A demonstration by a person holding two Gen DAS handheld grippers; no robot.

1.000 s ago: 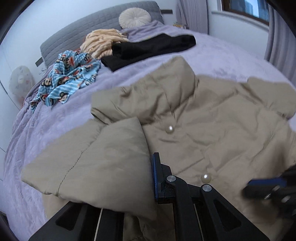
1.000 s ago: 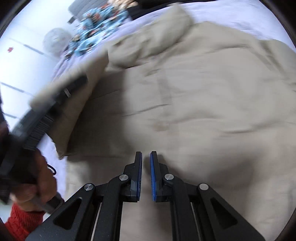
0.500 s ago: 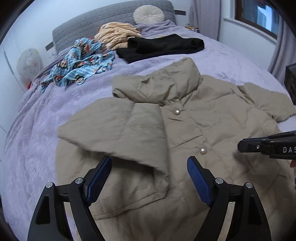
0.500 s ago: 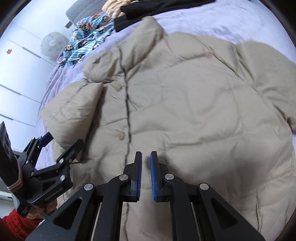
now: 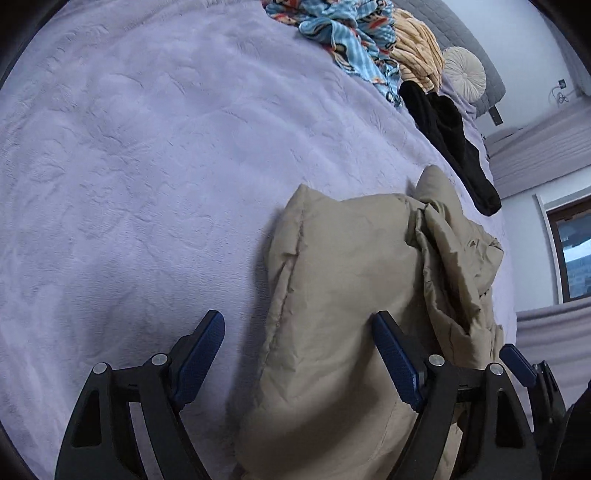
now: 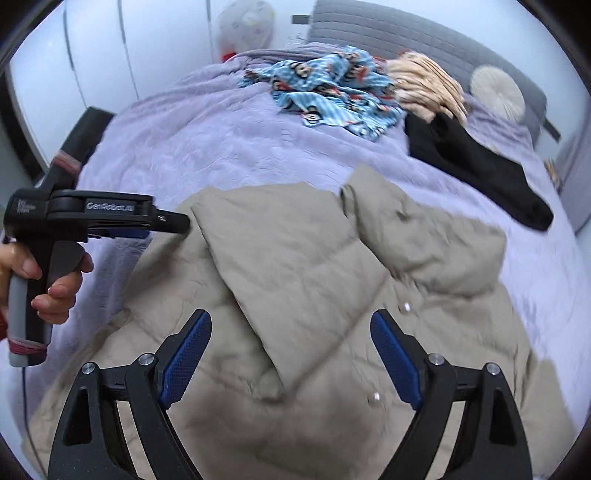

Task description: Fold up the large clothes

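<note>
A beige puffer jacket lies button-side up on the lilac bedspread, its left sleeve folded across the front. My left gripper hovers at the jacket's left side. Its jaws are closing; the folded edge lies between them, one finger over the bedspread, and the pads do not press. In the right wrist view a hand holds that left gripper beside the jacket. My right gripper hangs over the jacket's front. Its jaws are opening wide and grip nothing.
Near the grey headboard lie a blue monkey-print garment, a peach striped one, a black one and a round cushion. White wardrobe doors stand at left. A window is at right.
Both grippers went from shut to open, the right one in the last half second. Both views have rolled. The left gripper has moved off the jacket's front to its left edge.
</note>
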